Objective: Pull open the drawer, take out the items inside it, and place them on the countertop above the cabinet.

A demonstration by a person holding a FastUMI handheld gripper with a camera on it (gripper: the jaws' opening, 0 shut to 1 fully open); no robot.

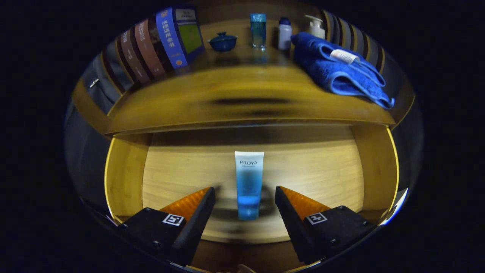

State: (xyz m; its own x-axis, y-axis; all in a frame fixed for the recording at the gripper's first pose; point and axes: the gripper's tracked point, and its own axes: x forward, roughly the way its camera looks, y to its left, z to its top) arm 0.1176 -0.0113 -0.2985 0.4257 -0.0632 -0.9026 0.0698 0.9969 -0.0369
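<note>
The drawer stands pulled out from beneath the countertop, its wooden floor and both side walls exposed. One item lies inside it: a blue-and-white tube, flat on the drawer floor, its white end toward the cabinet and its blue cap toward the gripper. The gripper hangs above the open drawer with its jaws spread wide; the tube's lower half lies between the two fingers, with a clear gap on either side, so neither finger touches it. On the countertop above the drawer, a row of upright books leans at the left end. Beside them, toward the middle, sits a small blue lidded bowl, whose contents are hidden by the lid. Next along stand a clear blue bottle, a small white bottle with a dark cap, and a white pump dispenser. A folded blue towel lies at the right end, near the countertop's front edge.
</note>
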